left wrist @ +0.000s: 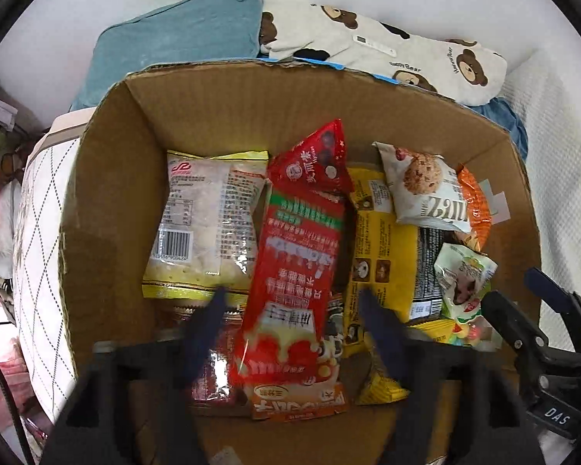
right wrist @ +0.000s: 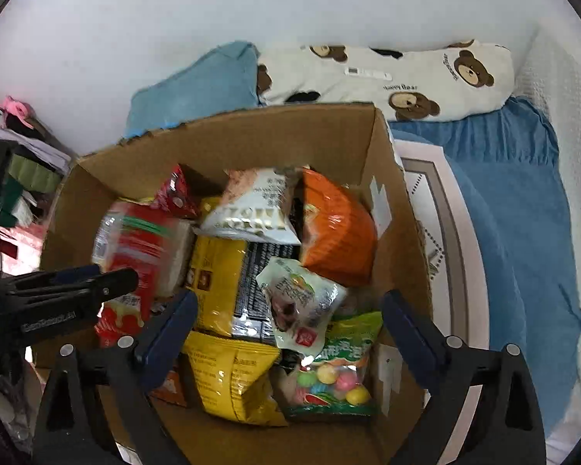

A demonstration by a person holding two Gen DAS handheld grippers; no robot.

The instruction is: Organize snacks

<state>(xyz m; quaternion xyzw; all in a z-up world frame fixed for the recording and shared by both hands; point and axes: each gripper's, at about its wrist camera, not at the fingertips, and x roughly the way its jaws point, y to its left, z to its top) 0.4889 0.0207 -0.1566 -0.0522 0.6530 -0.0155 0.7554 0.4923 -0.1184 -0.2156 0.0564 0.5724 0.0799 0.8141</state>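
Left wrist view: the left gripper (left wrist: 290, 302) is held released, jaws spread above a long red wrapper (left wrist: 294, 271) lying in a corrugated cardboard box (left wrist: 220, 104) on a bed. Right wrist view: the right gripper (right wrist: 290, 317) is likewise released, empty, over a crinkled foil pouch (right wrist: 298, 302) and a glossy yellow bag (right wrist: 228, 376). A picking step is judged in hand; next, one slippery, soft packet must be straddled and pinched.

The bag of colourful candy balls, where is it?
In the right wrist view, the candy bag lies in the cardboard box's near right corner, beside the yellow bag.
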